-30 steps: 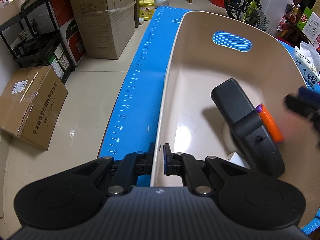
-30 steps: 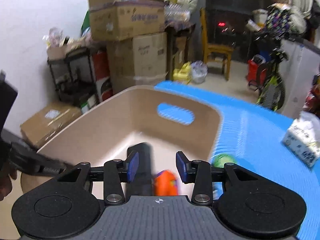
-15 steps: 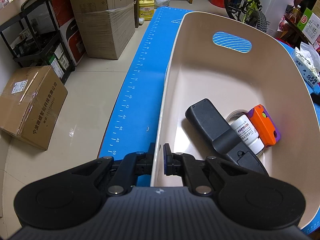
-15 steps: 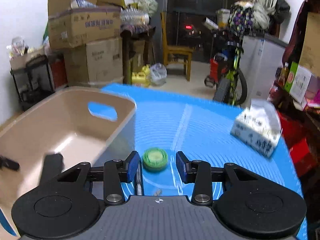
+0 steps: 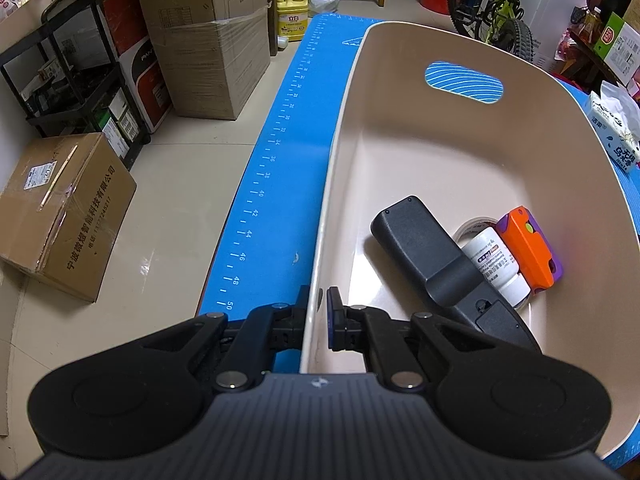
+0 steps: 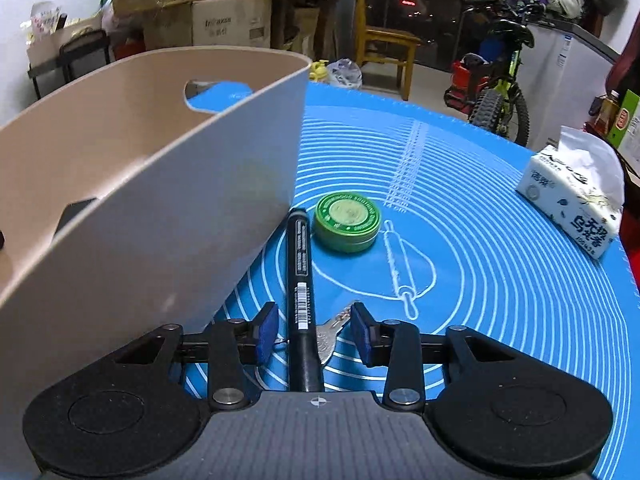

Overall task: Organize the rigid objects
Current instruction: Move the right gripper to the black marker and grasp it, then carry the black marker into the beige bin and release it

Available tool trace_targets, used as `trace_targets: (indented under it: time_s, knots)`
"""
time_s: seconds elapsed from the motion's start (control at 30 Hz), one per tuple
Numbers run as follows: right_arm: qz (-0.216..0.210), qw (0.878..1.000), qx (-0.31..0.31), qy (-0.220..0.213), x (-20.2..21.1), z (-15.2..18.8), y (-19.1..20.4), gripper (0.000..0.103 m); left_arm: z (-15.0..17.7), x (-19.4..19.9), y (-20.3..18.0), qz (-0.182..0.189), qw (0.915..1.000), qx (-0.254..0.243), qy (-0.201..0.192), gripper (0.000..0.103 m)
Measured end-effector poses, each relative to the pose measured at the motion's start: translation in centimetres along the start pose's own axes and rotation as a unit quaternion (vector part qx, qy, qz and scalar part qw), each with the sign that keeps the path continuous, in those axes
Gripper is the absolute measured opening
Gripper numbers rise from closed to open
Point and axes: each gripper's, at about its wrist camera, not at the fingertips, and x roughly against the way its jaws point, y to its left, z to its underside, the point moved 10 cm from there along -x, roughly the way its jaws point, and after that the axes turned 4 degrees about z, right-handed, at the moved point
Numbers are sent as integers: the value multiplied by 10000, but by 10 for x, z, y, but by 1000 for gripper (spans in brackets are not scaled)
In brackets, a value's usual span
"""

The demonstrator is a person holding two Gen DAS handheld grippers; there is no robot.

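My left gripper point(image 5: 318, 312) is shut on the near rim of the beige bin point(image 5: 460, 136). In the bin lie a black remote point(image 5: 440, 268), a white bottle point(image 5: 498, 266), an orange and purple block point(image 5: 528, 248) and a tape roll point(image 5: 468, 230). My right gripper point(image 6: 314, 330) is open, low over the blue mat point(image 6: 480, 240). A black marker point(image 6: 301, 280) lies between its fingers, and a silver key point(image 6: 330, 334) lies beside the marker. A green round tin point(image 6: 347, 220) sits just beyond. The bin's outer wall point(image 6: 160, 208) stands close on the left.
A tissue pack point(image 6: 576, 200) sits on the mat's right edge. Cardboard boxes point(image 5: 68, 208), a black shelf point(image 5: 72, 80), a bicycle point(image 6: 496, 92) and a chair point(image 6: 384, 52) stand on the floor around the table.
My right gripper has left the bin, swung right and come down over the marker and key on the mat. The remote now lies flat in the bin. My left gripper has not moved.
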Motion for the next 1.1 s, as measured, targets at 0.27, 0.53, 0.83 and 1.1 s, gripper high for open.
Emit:
trace_targets:
  time_s: [0.27, 0.53, 0.83, 1.1]
  knots:
    - [224, 9996, 8, -158, -1, 2, -2, 30, 0, 0, 0, -7, 10000, -3, -1, 9]
    - [197, 9993, -160, -268, 16, 5, -8, 25, 0, 0, -1, -2, 10000, 2, -2, 9]
    - [94, 9973, -582, -435, 47, 4, -24, 25, 0, 0, -1, -3, 10000, 4, -3, 9]
    - [149, 9925, -982, -716, 80, -3, -42, 25, 0, 0, -2, 3, 10000, 3, -4, 9]
